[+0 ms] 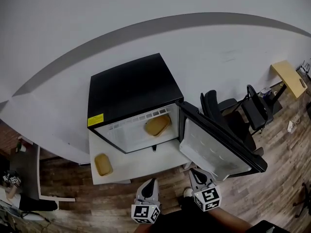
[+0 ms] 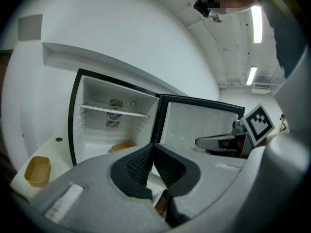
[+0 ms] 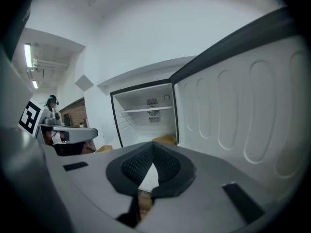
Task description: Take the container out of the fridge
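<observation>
Wood-plank floor, white wall w/ grey band; a low white table (image 1: 146, 165) carries a black mini fridge (image 1: 129, 89). Its door (image 1: 214, 147) is swung wide to the right, prob. to give both tools a clear run inside. The tan container (image 1: 157, 125) lies on the fridge floor near the front, door side; still in, nothing touching it. A second tan container (image 1: 103, 164) sits on the table left of the fridge; part of the job or not, can't tell. The left gripper (image 1: 149, 184) and right gripper (image 1: 195, 174) hang side by side short of the table, pointed at the opening, each w/ jaws pressed together, nothing btwn them. Judged: approach only; jaws must part before any grab. Writing: yellow sticker (image 1: 95, 121) on the fridge's top front corner, print too small to read; gripper cubes show black-white square markers, no words.
</observation>
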`<state>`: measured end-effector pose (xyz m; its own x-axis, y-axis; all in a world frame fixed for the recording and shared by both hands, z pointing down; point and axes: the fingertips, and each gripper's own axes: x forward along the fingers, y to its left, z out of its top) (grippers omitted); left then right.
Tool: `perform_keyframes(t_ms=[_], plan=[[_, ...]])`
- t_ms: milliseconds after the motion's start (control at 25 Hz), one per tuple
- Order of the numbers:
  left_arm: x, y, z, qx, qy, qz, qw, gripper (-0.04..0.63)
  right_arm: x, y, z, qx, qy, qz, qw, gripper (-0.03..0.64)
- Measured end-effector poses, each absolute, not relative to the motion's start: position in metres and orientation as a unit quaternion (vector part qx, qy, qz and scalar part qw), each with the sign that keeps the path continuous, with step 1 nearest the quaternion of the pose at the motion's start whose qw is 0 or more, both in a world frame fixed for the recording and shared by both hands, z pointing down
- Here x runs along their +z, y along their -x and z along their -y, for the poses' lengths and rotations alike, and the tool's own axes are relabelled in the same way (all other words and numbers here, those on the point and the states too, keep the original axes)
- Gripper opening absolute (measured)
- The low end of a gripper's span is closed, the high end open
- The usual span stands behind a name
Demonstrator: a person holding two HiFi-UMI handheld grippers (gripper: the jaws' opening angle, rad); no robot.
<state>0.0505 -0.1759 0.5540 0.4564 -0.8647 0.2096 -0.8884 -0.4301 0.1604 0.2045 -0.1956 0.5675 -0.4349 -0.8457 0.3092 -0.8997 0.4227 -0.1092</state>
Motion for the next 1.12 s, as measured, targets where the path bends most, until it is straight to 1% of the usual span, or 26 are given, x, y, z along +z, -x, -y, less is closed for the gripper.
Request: perform_keyframes(t_ms=[480,760,1000,1040,1080,1120], plan=[[0.566,-0.063,0.208,0.048,-0.819,0.557,0.132,0.017,0.585,-0.194,0.235,0.129,-0.460,0.870,0.120,0.002],[0.571,-0.043,0.227,0.033,-0.820,0.554,0.138,0.015,0.590,-0.172,0.250,0.141,-0.454,0.869,0.134,0.002],[0.561,-0.030,0.239,0.025,-0.830,0.541,0.132,0.015,0.577,-0.166,0.265,0.135,-0.485,0.854,0.129,0.003],[0.558,-0.026,0.242,0.020,-0.829,0.543,0.130,0.016,0.575,-0.166,0.271,0.132,-0.493,0.850,0.128,0.016],[0.556,-0.022,0.244,0.017,-0.828,0.545,0.128,0.015,0.574,-0.165,0.276,0.131,-0.499,0.847,0.125,0.073],[0.555,-0.017,0.246,0.015,-0.827,0.547,0.126,0.016,0.573,-0.163,0.280,0.133,-0.501,0.846,0.121,0.102]])
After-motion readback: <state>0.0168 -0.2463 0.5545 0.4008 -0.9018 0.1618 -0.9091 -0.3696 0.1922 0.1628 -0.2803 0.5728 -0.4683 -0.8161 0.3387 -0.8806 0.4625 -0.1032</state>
